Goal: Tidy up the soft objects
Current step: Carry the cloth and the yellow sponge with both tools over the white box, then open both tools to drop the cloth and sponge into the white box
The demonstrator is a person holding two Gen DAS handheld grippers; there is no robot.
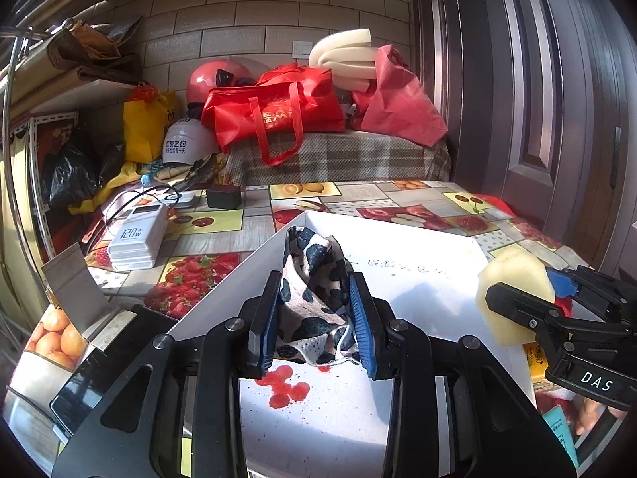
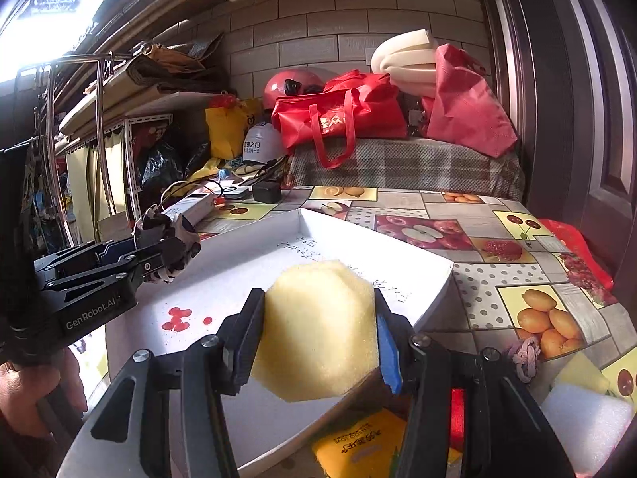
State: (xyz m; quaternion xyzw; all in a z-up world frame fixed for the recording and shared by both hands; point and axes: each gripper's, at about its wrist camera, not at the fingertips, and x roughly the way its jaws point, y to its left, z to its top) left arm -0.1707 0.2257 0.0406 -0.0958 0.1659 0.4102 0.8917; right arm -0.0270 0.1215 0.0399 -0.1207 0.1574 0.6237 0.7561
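Spotted cloth (image 1: 314, 298), crumpled into a bundle, sits clenched in the left tongs (image 1: 314, 318) over the near left part of the white tray (image 1: 418, 235); its long axis runs up and away from the pads. Beside it the yellow sponge (image 2: 318, 330) is squeezed in the right tongs (image 2: 314, 338), above the tray's near right edge. Both loads hang just above the tray floor, so each release seems to need only a short drop. Each tool tilts gently downward across the fruit-print counter (image 2: 497, 215).
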